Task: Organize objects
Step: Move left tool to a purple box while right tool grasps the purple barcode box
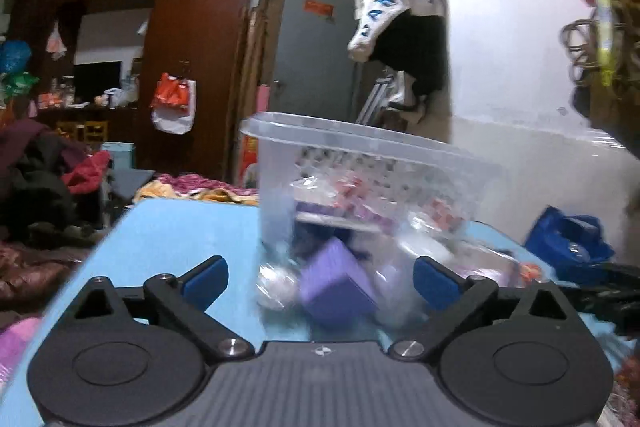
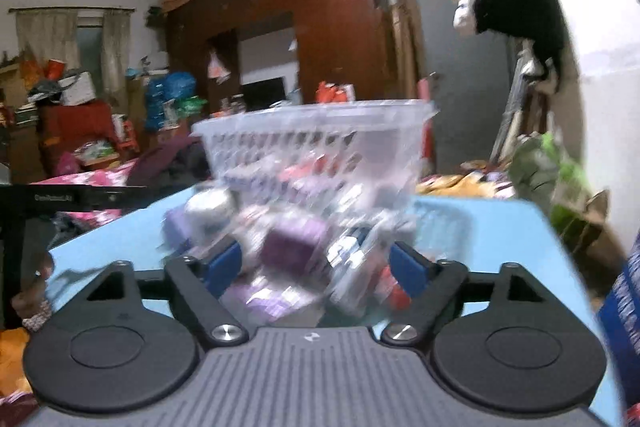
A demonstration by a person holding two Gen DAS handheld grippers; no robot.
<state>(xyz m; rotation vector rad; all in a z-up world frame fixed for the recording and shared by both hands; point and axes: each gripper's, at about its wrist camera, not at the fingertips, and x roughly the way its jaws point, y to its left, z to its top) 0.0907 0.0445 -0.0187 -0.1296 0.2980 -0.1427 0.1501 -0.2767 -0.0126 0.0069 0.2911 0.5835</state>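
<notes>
A clear plastic basket (image 1: 360,143) (image 2: 312,117) with small packets inside stands on the light blue table (image 1: 180,227) (image 2: 500,235). In front of it lies a heap of small clear-wrapped items, among them a purple box (image 1: 336,283) and a dark purple packet (image 2: 292,247). My left gripper (image 1: 320,281) is open wide, with the purple box between its blue pads (image 1: 204,279) and clear of both. My right gripper (image 2: 316,269) is open around the blurred heap; its pads (image 2: 408,271) stand close to the wrapped items, and the blur hides whether they touch.
A blue bag (image 1: 568,243) (image 2: 624,303) sits at the table's right side, with a black object (image 1: 600,295) beside it. A black bar (image 2: 72,199) stands left of the table. Beyond the table are a bed piled with clothes (image 1: 60,179) and a wardrobe (image 1: 192,27).
</notes>
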